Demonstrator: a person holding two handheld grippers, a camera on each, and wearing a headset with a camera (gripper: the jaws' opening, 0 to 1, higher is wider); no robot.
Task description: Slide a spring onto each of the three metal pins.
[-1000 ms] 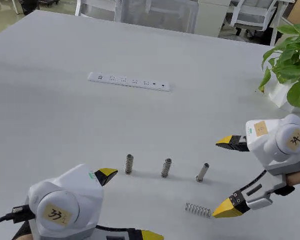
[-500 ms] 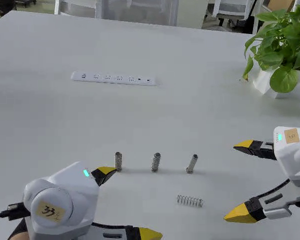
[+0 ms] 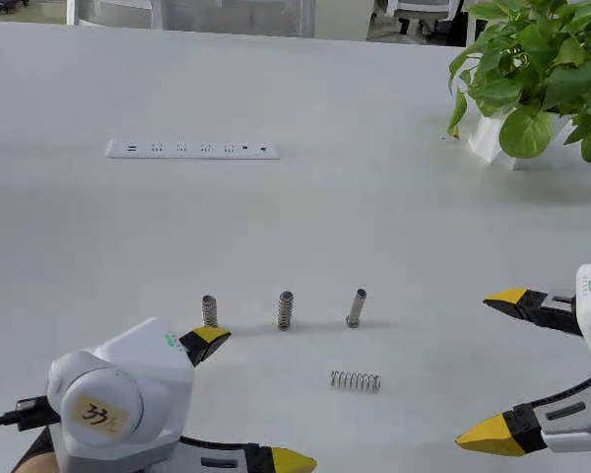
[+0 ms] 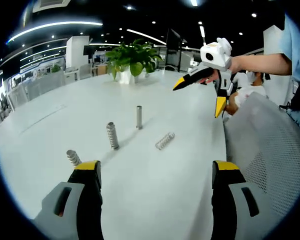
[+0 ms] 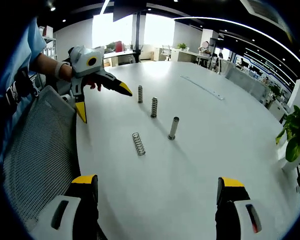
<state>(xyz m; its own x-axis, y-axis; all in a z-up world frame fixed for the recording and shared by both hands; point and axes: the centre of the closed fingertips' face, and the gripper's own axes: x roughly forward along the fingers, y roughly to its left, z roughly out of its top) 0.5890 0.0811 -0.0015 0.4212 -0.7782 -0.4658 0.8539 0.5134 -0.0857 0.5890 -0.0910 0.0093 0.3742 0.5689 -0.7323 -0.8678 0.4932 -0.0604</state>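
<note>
Nearest, the left gripper and right gripper hover low over the tabletop, fingers spread wide and holding nothing, one on each side of the work so either could reach in. Between them the loose spring lies flat, just in front of the bare pin it likely belongs on. The middle pin and left pin already wear springs. Open surface surrounds the row; a power strip and potted plant sit well beyond.

R gripper backed off from loose spring.
</note>
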